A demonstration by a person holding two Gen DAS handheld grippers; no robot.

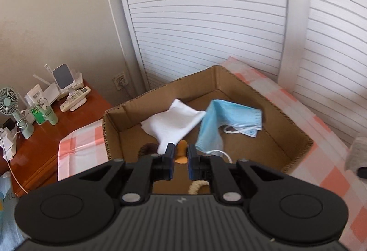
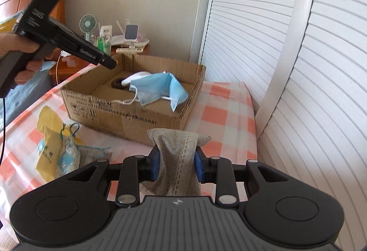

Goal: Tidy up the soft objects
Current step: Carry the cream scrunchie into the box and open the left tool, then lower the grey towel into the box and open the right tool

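My right gripper (image 2: 176, 167) pinches the limp, light grey pouch (image 2: 177, 159) mid-body at lower centre, so it will droop and could slip, while my left gripper (image 1: 179, 160), closed and empty, hangs over the box (image 2: 128, 111).

Both grippers are matte black: the left gripper (image 1: 180, 154) and right gripper (image 2: 176, 165) have blue finger pads (image 2: 155, 165), silver pivot screws, ribbed grey housing with a small logo, and round side discs. At upper left, white lettering marks the barrel.
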